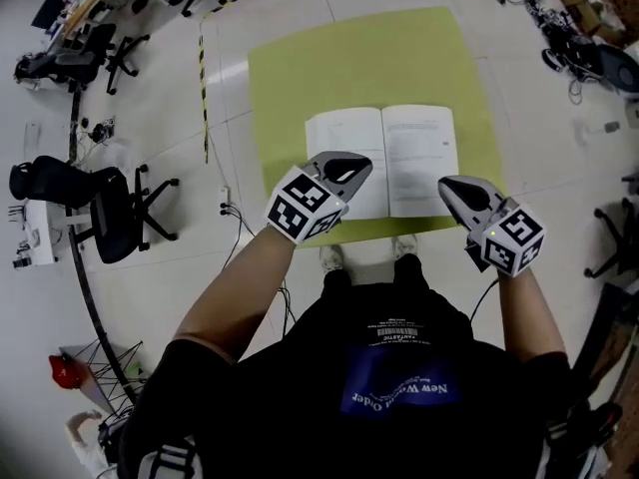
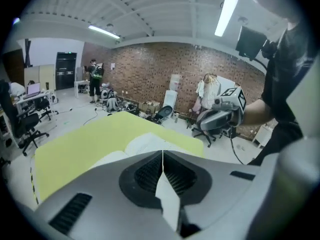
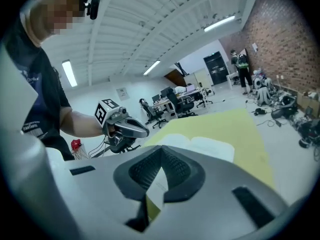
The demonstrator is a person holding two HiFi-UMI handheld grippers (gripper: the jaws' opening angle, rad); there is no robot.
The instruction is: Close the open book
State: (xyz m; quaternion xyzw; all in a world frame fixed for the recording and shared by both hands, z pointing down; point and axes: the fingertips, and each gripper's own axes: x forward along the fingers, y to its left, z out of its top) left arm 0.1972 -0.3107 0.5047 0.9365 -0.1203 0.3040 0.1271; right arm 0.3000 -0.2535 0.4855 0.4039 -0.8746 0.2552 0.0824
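The open book lies flat on a yellow-green mat, white pages up. My left gripper hangs over the book's near left corner, jaws pressed together with nothing between them. My right gripper hovers just off the book's near right corner, also shut and empty. In the left gripper view the book shows just past the closed jaw tips, with the right gripper beyond it. In the right gripper view the book lies ahead of the closed tips, and the left gripper is opposite.
The person's shoes stand at the mat's near edge. A black office chair and a strip of yellow-black tape are to the left. Cables and gear lie at the far right. A person stands far off by the brick wall.
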